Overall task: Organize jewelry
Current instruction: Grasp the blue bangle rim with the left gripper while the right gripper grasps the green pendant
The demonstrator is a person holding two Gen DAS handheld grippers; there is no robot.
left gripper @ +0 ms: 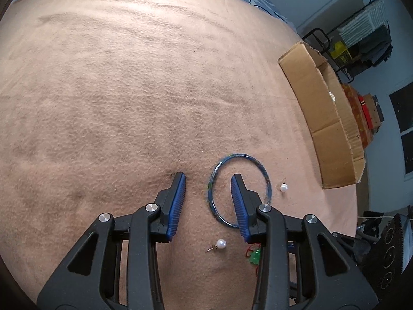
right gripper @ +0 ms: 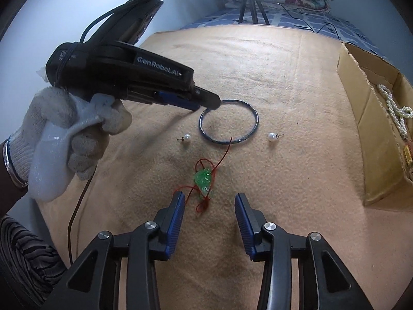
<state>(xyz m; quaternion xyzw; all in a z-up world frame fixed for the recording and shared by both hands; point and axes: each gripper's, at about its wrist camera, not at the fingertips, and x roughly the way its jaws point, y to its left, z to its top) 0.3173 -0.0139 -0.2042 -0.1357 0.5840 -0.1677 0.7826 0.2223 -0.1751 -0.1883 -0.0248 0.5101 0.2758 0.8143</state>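
A dark blue bangle [left gripper: 258, 164] [right gripper: 254, 118] lies flat on the tan blanket. My left gripper [left gripper: 208, 178] [right gripper: 206, 106] is open; its right finger stands inside the ring, its left finger outside, straddling the near-left rim. Two pearl earrings lie beside the bangle, one [left gripper: 221, 244] [right gripper: 186, 137] near the left gripper and one [left gripper: 283, 187] [right gripper: 271, 137] toward the box. A green bead charm on red cord [right gripper: 202, 178] [left gripper: 254, 254] lies just ahead of my open, empty right gripper [right gripper: 210, 196].
An open cardboard box [left gripper: 325, 118] [right gripper: 371, 134] stands at the blanket's right edge, holding a white bead necklace [right gripper: 395, 111] and other pieces. A tripod [right gripper: 249, 5] and folded bedding stand beyond the far edge. Furniture clutters the floor to the right.
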